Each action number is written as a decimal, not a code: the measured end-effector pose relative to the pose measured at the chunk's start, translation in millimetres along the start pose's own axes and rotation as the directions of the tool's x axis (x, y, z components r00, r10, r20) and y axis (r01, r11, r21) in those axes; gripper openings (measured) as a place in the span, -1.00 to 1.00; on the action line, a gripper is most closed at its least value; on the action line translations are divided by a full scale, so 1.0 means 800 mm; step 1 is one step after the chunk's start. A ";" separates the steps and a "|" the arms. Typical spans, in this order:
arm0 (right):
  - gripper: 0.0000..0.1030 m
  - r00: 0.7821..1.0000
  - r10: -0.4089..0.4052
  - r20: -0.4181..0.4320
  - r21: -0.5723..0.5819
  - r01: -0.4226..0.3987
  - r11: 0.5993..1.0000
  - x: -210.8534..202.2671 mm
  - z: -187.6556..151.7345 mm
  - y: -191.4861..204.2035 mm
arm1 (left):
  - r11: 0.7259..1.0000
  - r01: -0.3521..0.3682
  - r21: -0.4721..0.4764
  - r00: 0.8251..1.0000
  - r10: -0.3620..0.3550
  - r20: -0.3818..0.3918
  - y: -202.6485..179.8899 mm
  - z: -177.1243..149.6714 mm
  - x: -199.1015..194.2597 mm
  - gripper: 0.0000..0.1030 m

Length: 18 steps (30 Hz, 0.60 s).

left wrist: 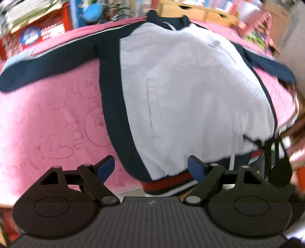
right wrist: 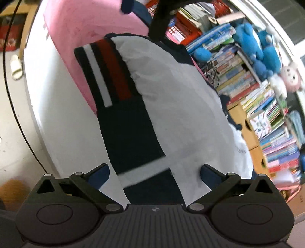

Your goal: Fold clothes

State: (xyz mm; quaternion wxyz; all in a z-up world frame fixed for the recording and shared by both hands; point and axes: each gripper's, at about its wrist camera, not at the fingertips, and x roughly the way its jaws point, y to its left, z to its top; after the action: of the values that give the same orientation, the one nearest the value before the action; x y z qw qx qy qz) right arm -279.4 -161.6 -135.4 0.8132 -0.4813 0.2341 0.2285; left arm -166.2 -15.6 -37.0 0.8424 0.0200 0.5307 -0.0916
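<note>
A white jacket (left wrist: 190,99) with navy sleeves and a red, white and navy striped hem (left wrist: 169,184) lies spread flat on a pink cloth (left wrist: 47,118). My left gripper (left wrist: 151,169) is open and empty, just above the hem at the jacket's near edge. My right gripper (right wrist: 154,175) is open and empty, over the jacket's (right wrist: 181,106) side near its navy panel and hem (right wrist: 106,72). The right gripper also shows at the right edge of the left wrist view (left wrist: 276,162). The left gripper shows at the top of the right wrist view (right wrist: 158,21).
The pink cloth covers a white table (right wrist: 63,122). Shelves of books (right wrist: 253,91) and plush toys (right wrist: 263,49) stand behind it. Cardboard boxes (left wrist: 198,11) and red crates (left wrist: 38,36) line the far side. A black cable (right wrist: 17,106) and a slipper (right wrist: 16,66) lie on the floor.
</note>
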 end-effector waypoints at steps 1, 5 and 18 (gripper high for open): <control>1.00 1.000 -0.005 -0.003 -0.002 0.005 1.000 -0.001 0.001 0.001 | 0.999 -0.015 0.047 1.000 0.016 -0.011 -0.007 -0.005 0.004 0.65; 0.99 0.998 -0.053 0.041 0.077 0.050 0.996 -0.014 0.003 -0.026 | 0.975 -0.055 0.216 0.998 0.062 -0.023 -0.037 -0.026 0.018 0.65; 1.00 0.957 -0.288 0.046 0.346 0.255 0.903 -0.041 0.017 -0.128 | 0.957 -0.246 0.155 0.961 0.220 0.164 -0.042 -0.009 0.019 0.67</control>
State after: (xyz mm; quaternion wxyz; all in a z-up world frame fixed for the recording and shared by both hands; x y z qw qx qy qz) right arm -242.2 -198.3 -40.5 0.9176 -0.3516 0.1609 0.0924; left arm -172.3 -49.9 -52.1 0.8787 0.1492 0.4518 -0.0386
